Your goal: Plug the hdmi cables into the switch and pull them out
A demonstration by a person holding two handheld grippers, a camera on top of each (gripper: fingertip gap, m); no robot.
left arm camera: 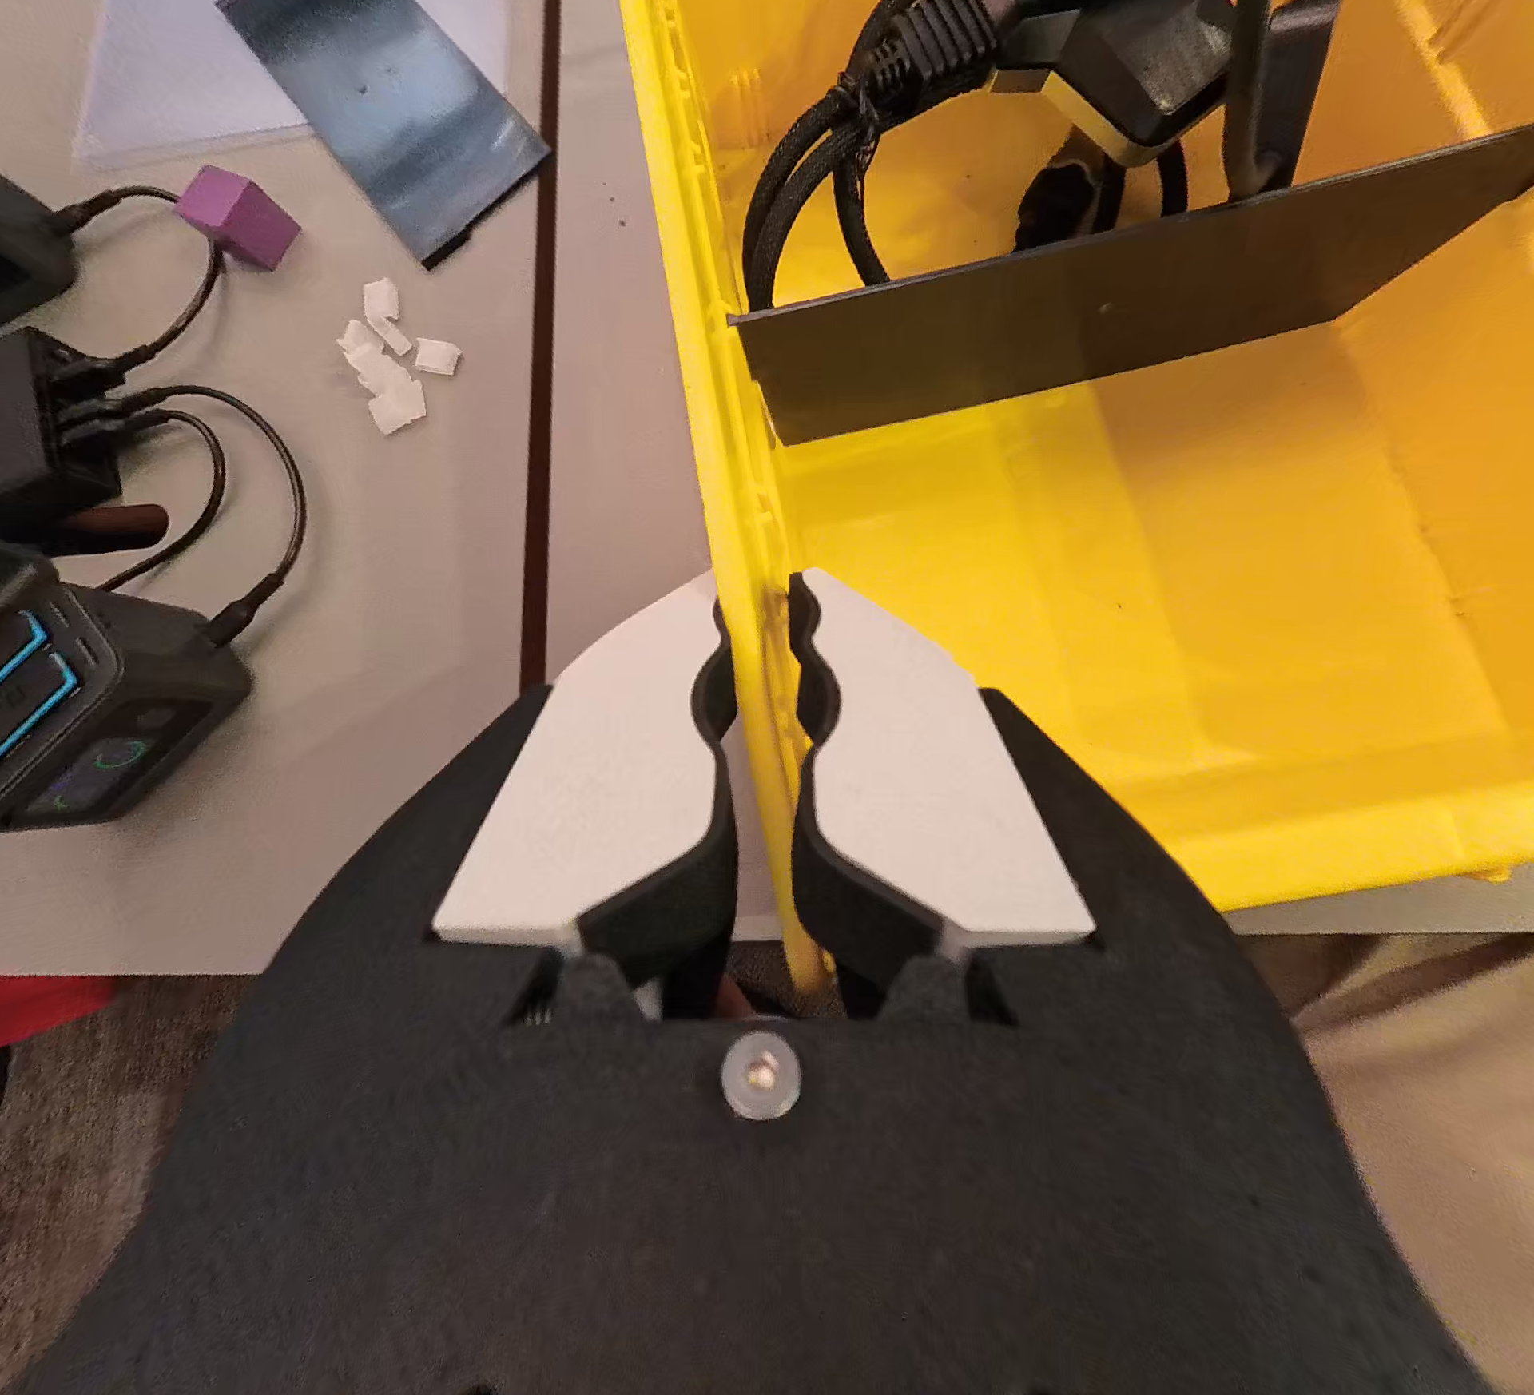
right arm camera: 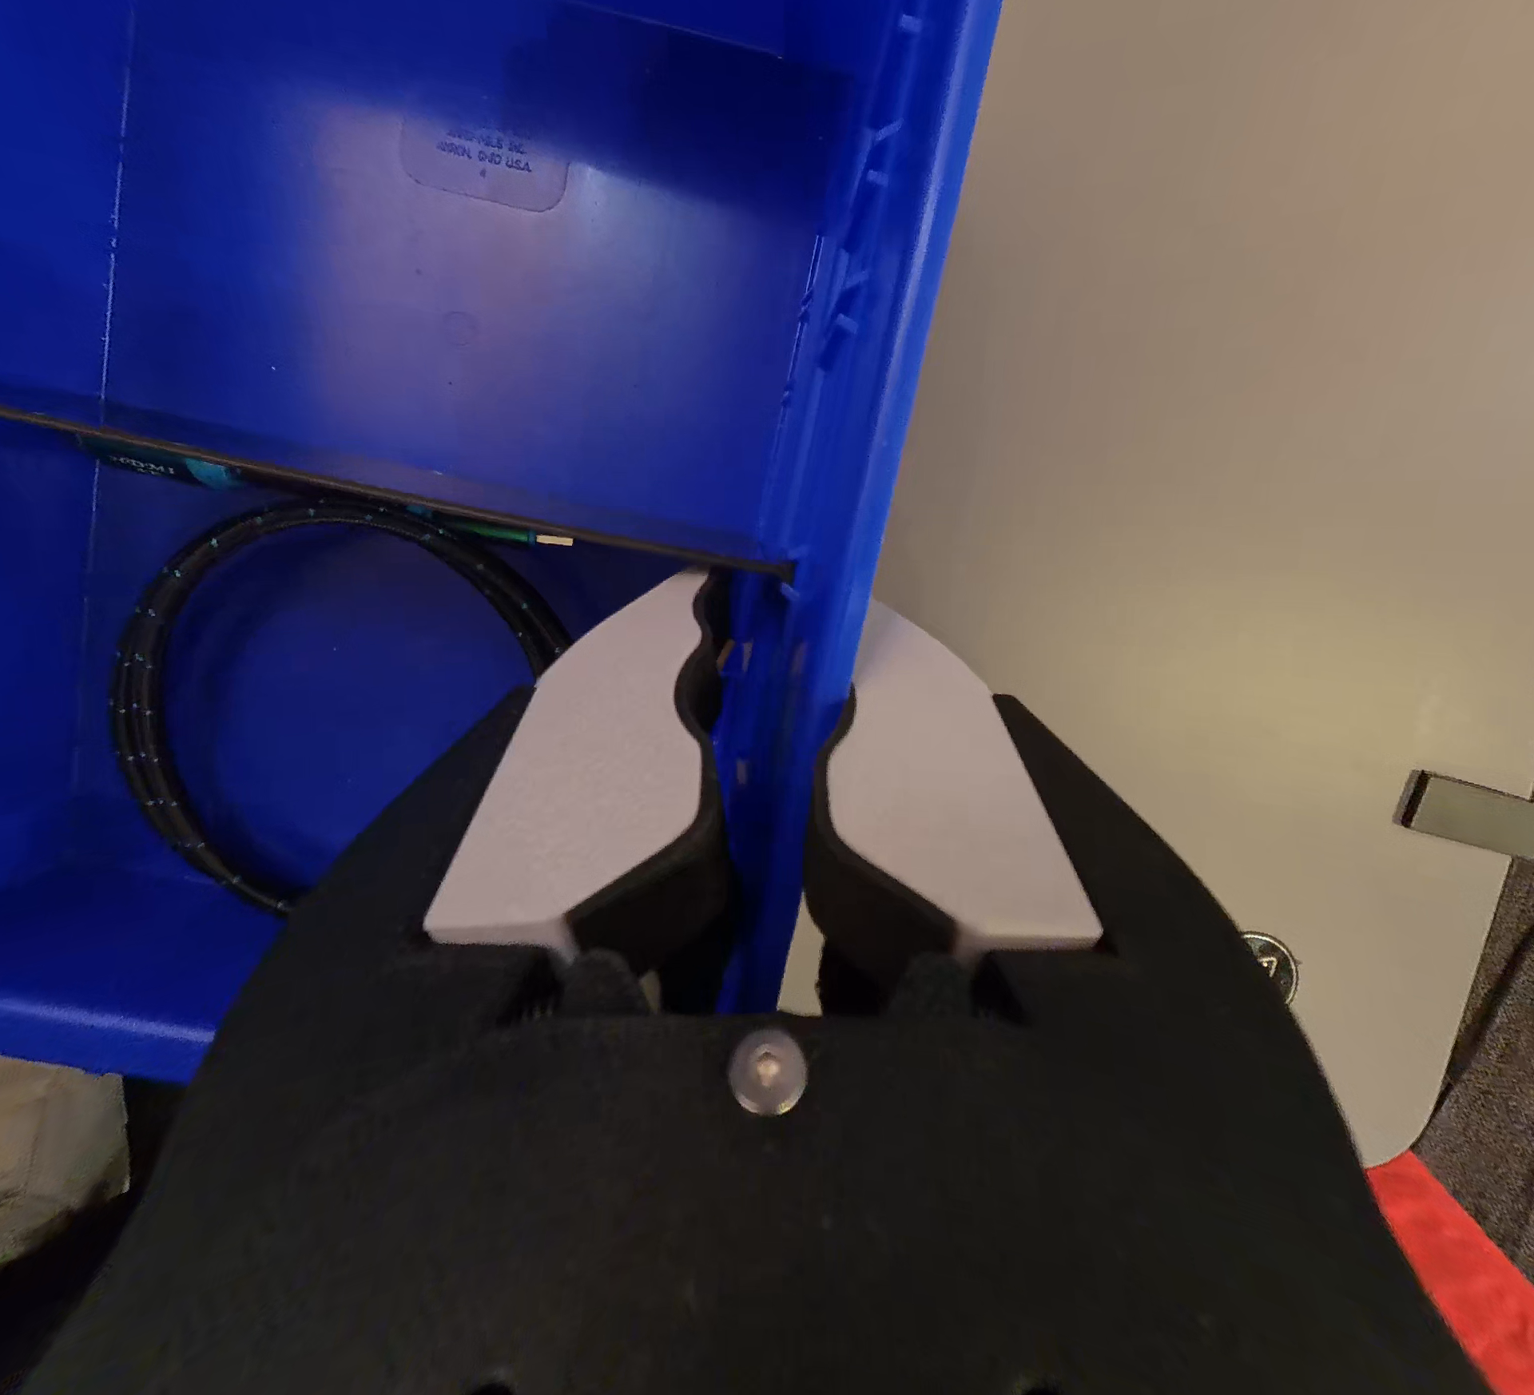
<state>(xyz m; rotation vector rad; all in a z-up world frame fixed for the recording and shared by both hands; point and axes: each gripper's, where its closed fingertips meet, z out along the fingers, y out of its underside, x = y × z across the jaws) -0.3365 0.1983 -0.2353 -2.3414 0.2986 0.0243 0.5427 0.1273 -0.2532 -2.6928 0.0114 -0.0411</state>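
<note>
Left gripper (left arm camera: pixel 759 612) pinched tight on yellow bin (left arm camera: pixel 705 326) wall, right gripper (right arm camera: pixel 776 629) pinched tight on blue bin (right arm camera: pixel 838 392) wall, black cables (left arm camera: pixel 818 176) behind the yellow bin's divider (left arm camera: pixel 1104 326)

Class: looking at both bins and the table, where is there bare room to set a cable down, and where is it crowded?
Free: the yellow bin floor nearer than its black divider; the blue bin floor beyond its divider; the table strip beside the yellow wall. Crowded: behind the black divider, cables; the table's left edge, devices.
</note>
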